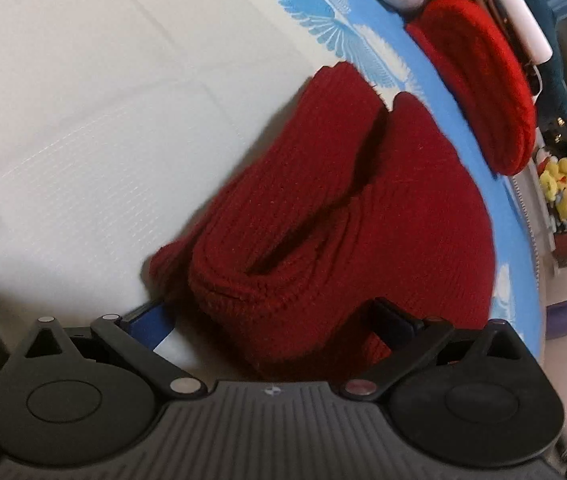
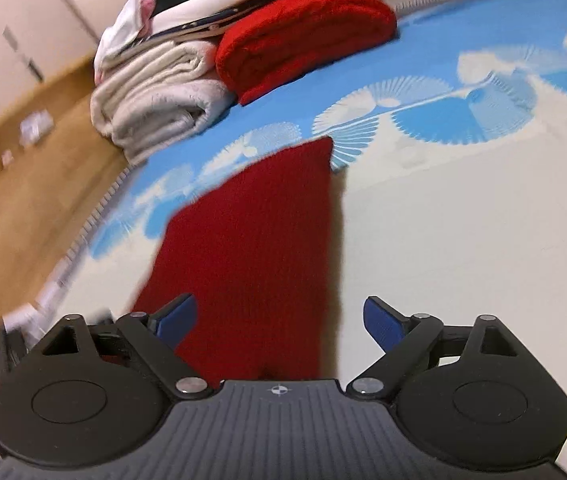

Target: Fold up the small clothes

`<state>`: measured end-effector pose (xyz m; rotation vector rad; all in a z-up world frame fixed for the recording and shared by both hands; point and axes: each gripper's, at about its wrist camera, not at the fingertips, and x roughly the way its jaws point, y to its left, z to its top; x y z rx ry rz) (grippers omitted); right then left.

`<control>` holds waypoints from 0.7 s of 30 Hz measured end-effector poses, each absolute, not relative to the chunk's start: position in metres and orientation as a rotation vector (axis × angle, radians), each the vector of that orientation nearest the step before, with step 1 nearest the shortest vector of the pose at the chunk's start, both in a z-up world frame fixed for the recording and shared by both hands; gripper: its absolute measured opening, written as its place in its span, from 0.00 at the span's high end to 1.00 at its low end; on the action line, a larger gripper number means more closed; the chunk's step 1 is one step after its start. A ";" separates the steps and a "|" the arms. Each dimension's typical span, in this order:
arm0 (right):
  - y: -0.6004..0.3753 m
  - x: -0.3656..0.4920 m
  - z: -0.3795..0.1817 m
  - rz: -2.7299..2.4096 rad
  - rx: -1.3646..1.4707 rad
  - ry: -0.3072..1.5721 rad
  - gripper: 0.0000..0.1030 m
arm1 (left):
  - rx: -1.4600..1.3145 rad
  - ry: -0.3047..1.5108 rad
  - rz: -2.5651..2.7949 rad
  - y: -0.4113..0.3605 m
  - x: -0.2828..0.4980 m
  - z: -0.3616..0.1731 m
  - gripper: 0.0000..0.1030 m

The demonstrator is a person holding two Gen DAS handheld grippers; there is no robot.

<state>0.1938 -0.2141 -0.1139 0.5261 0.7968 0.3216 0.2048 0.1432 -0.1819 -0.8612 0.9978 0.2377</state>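
A dark red knitted garment (image 1: 323, 216) lies folded in thick layers on the white and blue patterned mat (image 1: 83, 120). My left gripper (image 1: 275, 320) is open, its jaws wide apart on either side of the garment's near folded end, which bulges between them. In the right wrist view the same garment (image 2: 255, 248) is a flat long strip reaching away from me. My right gripper (image 2: 279, 320) is open just above its near end, with the left finger (image 2: 175, 316) over the cloth and the right finger (image 2: 383, 320) over bare mat.
A folded bright red knit (image 2: 303, 28) and a folded pale blanket (image 2: 155, 96) lie stacked with other clothes at the mat's (image 2: 463, 220) far edge. Wooden floor (image 2: 23, 200) lies to the left. Yellow soft toys (image 1: 559, 188) sit beyond the mat.
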 end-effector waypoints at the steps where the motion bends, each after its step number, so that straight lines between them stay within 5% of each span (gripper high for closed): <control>1: -0.218 0.217 -0.113 0.325 0.552 0.822 0.10 | -0.866 0.986 0.244 0.144 0.204 -0.182 0.00; 13: -0.169 0.435 -0.194 0.282 0.626 1.072 0.08 | -0.886 1.007 0.272 0.144 0.205 -0.180 0.01; 15: -0.161 0.447 -0.202 0.313 0.613 1.076 0.23 | -0.860 1.014 0.290 0.143 0.209 -0.177 0.11; 16: -0.156 0.448 -0.200 0.337 0.573 1.054 0.43 | -0.835 1.009 0.280 0.142 0.210 -0.175 0.22; 17: -0.152 0.447 -0.195 0.346 0.523 1.033 0.53 | -0.813 1.017 0.264 0.142 0.212 -0.173 0.28; 21: -0.152 0.430 -0.174 0.355 0.410 0.932 0.65 | -0.780 1.033 0.208 0.158 0.237 -0.163 0.52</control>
